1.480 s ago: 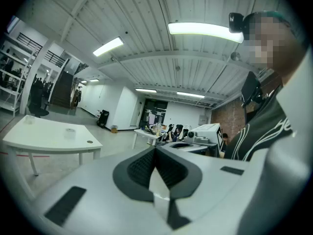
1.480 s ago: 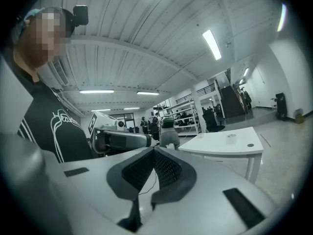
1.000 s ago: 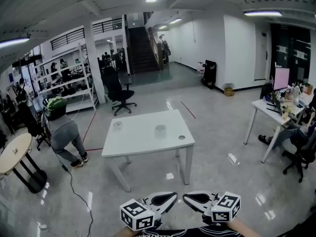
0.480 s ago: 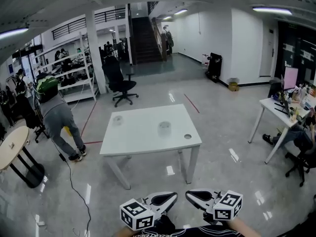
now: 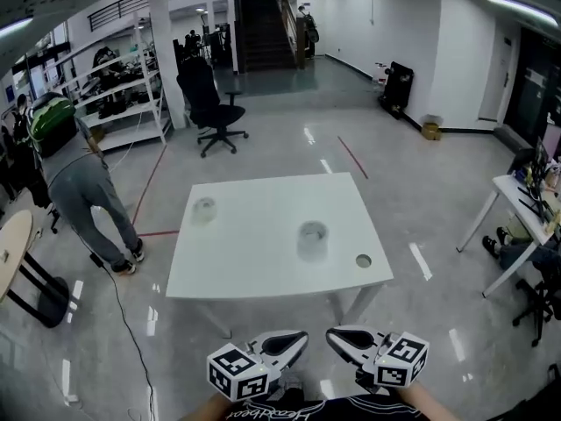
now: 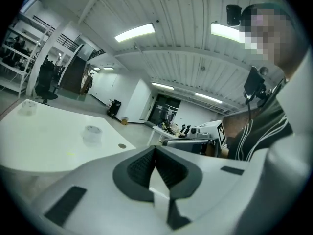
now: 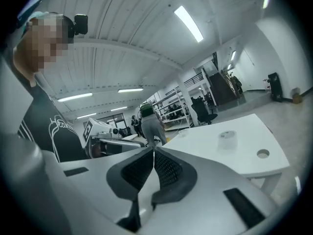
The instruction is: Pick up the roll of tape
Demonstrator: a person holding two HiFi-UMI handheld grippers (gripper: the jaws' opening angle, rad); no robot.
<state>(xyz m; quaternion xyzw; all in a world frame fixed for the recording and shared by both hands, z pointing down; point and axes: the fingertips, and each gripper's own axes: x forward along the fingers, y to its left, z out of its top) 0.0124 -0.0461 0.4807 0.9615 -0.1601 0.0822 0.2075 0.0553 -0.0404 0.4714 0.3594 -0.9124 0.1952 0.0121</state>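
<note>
Roll of tape (image 5: 312, 239) stands near the middle of the table (image 5: 245, 270) in the head view, well ahead of left gripper (image 5: 301, 338) and right gripper (image 5: 333, 335); advisable to open one before reaching over the roll. Left gripper view, then right gripper view, alone show each pair of jaws pressed together, empty.

Table (image 5: 254, 257); roll of tape (image 5: 312, 239); second roll (image 5: 203, 208)

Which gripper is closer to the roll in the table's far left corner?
Left. The left gripper hangs before the table, right of the roll; the right gripper is further right. Both are well short of it.
</note>
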